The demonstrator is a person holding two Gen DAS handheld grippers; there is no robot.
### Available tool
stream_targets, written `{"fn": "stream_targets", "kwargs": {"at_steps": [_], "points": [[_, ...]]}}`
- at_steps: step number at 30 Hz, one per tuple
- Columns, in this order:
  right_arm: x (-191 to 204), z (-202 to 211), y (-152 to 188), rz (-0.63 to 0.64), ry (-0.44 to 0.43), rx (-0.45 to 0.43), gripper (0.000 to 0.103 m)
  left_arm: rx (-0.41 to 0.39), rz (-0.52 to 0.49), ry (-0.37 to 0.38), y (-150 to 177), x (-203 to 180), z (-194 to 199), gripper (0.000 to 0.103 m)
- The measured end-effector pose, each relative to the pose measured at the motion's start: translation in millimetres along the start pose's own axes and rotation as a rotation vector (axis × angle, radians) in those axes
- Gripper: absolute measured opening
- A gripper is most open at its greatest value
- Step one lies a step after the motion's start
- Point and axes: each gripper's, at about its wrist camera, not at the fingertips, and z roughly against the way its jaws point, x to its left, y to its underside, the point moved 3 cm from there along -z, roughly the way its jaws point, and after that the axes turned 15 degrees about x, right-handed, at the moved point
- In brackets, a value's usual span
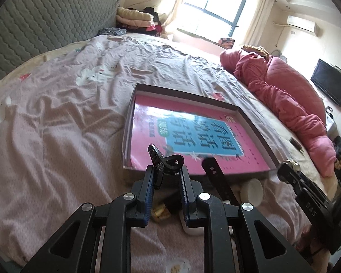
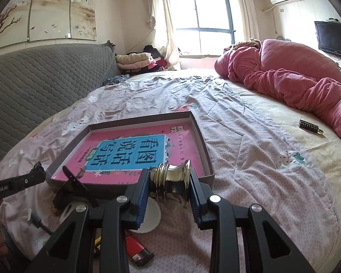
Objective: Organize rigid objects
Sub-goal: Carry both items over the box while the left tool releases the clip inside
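Observation:
A shallow grey box lid (image 1: 186, 94) (image 2: 200, 136) lies on the bed with a pink book (image 1: 193, 136) (image 2: 134, 150) inside. My left gripper (image 1: 168, 170) is shut on a small black clip-like part (image 1: 168, 159), held just before the tray's near edge. My right gripper (image 2: 169, 179) is shut on a shiny metal spool (image 2: 172, 179), also at the tray's near edge. A black strap-like piece (image 1: 216, 177) (image 2: 73, 182) leans over the tray's near rim. The right gripper shows in the left wrist view (image 1: 288, 170); the left one shows in the right wrist view (image 2: 37, 170).
Loose items lie near the tray's front: a white round lid (image 1: 252, 192) (image 2: 150, 213), a gold piece (image 1: 160, 212), a red lighter (image 2: 138, 249), a white cable plug (image 2: 34, 218). A small dark keyring tag (image 2: 309, 125) lies at the right. A pink quilt (image 2: 295, 79) is bunched along the right; a grey headboard (image 2: 45, 79) stands at the left.

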Motion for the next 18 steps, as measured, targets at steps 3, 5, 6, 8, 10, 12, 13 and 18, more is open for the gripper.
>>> {"fn": "stream_targets", "kwargs": {"at_steps": [3, 5, 6, 8, 10, 12, 13, 18], "points": [[-2, -4, -2, -0.004, -0.001, -0.004, 0.033, 0.003, 0.0, -0.007, -6, 0, -7, 0.021], [-4, -6, -4, -0.006, -0.002, -0.006, 0.033, 0.003, -0.006, -0.015, -9, -2, -11, 0.021], [-4, -7, -6, -0.005, -0.002, -0.008, 0.033, 0.004, -0.009, -0.024, -11, -3, -13, 0.021], [-4, -9, -8, -0.005, -0.003, -0.011, 0.033, 0.009, -0.014, -0.029, -13, -3, -16, 0.021], [-5, -12, -11, -0.002, -0.005, -0.015, 0.033, 0.015, -0.015, -0.035, -15, -3, -21, 0.021], [-4, -15, -13, 0.004, -0.002, -0.016, 0.033, 0.018, -0.015, -0.041, -18, -2, -24, 0.021], [-4, -17, -15, 0.005, -0.005, -0.014, 0.033, 0.025, -0.016, -0.04, -19, -2, -26, 0.021], [-4, -27, -20, 0.021, 0.016, -0.002, 0.033, 0.058, -0.017, -0.052, -25, 2, -38, 0.021]]}}
